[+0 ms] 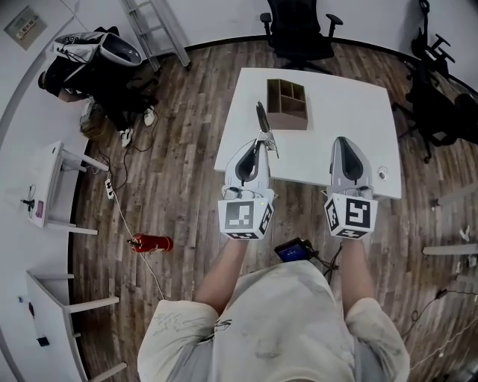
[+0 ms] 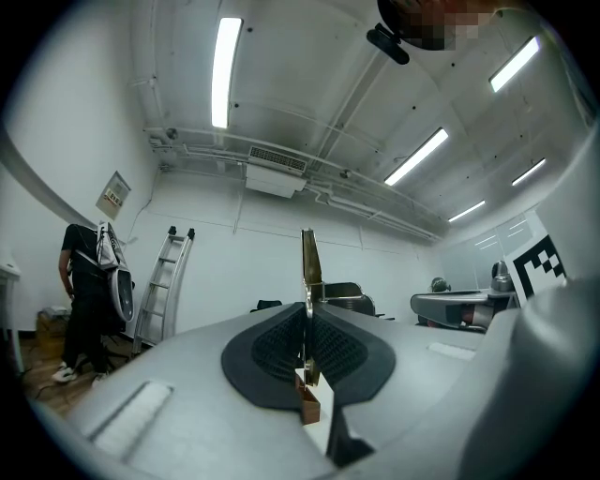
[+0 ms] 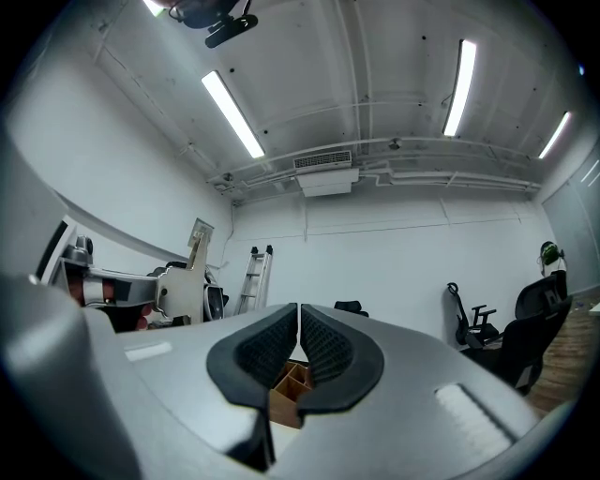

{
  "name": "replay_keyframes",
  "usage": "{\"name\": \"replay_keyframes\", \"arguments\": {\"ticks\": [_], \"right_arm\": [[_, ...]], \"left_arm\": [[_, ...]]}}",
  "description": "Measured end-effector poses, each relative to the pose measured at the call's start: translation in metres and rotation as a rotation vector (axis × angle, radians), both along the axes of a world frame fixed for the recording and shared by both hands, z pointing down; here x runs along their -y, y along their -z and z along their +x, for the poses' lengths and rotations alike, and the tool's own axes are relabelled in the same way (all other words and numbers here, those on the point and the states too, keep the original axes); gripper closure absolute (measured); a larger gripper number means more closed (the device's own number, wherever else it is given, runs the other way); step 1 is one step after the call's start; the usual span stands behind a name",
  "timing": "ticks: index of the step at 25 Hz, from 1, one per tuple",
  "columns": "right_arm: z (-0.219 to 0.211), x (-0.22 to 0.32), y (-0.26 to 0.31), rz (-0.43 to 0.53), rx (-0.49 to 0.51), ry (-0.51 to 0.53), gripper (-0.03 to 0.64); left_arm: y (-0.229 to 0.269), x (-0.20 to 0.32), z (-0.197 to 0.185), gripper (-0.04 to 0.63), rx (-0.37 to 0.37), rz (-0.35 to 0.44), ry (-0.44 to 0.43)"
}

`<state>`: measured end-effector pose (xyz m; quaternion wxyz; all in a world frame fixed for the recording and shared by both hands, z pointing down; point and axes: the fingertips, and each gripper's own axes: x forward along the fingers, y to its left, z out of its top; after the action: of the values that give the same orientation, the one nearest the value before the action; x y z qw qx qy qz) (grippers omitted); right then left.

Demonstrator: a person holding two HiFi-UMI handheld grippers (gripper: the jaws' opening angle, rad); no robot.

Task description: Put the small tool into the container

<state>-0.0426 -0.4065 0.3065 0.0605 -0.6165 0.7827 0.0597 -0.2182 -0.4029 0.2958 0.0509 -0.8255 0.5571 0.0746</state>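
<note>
The left gripper [image 1: 259, 143] is clamping the small tool [image 1: 262, 118], a thin flat metal piece that is sticking out past its jaws over the white table [image 1: 336, 112]. The wooden container [image 1: 287, 104] is sitting just right of the tool's tip. The right gripper [image 1: 344, 142] is hovering further right, jaws pressed together on nothing.

Dark wood-plank floor [image 1: 179, 112], white walls [image 1: 224, 19]. White table [image 1: 351, 112] centre-right of the head view, black office chair [image 1: 299, 33] behind it at top. More dark chairs [image 1: 441, 112] at right edge. Metal ladder [image 1: 157, 30] leans on the wall, upper left. White side table [image 1: 52, 186] at left edge, red fire extinguisher [image 1: 151, 243] lying on the floor lower left. Ceiling strip lights [image 2: 225, 70] lit, air-con unit [image 2: 275, 173] below them.
</note>
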Motion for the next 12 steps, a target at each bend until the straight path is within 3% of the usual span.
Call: {"name": "replay_keyframes", "arguments": {"ticks": [5,12], "right_arm": [[0.072,0.095,0.003,0.004,-0.001,0.019,0.601],[0.253,0.242,-0.006,0.014,0.016,0.047,0.601]], "left_arm": [[0.005,0.092,0.071,0.574,0.005,0.003,0.02],[-0.004,0.234,0.254,0.574,0.023,0.005,0.045]]}}
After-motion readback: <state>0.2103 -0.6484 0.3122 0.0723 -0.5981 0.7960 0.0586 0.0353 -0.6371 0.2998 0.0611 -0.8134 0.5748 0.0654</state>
